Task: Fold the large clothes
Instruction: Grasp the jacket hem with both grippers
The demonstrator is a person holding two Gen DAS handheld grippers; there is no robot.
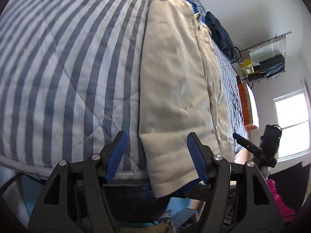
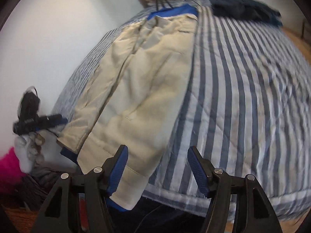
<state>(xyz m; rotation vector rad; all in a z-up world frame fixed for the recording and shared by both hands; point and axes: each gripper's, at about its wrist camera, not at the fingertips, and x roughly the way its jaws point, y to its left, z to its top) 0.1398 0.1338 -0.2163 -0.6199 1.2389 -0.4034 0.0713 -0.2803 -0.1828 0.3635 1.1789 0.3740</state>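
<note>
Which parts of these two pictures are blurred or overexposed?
Left wrist view: the window is blown out white, and the striped quilt is softly smeared at far left. Right wrist view: glare at the top edge, and the quilt's right side and the dark garment are motion-blurred; the beige jacket stays sharper.

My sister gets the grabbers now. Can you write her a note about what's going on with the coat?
Left gripper: open, holding nothing, at the near hem of the beige coat.
Right gripper: open, holding nothing, over the coat's near corner and the striped quilt.
The coat lies lengthwise on the quilt, its near end hanging over the bed edge, blue lining peeking out.
Done: the coat seems folded lengthwise into a long strip.
Left: probably grip the near end and fold it up toward the collar.
A dark garment lies at the far end.
</note>
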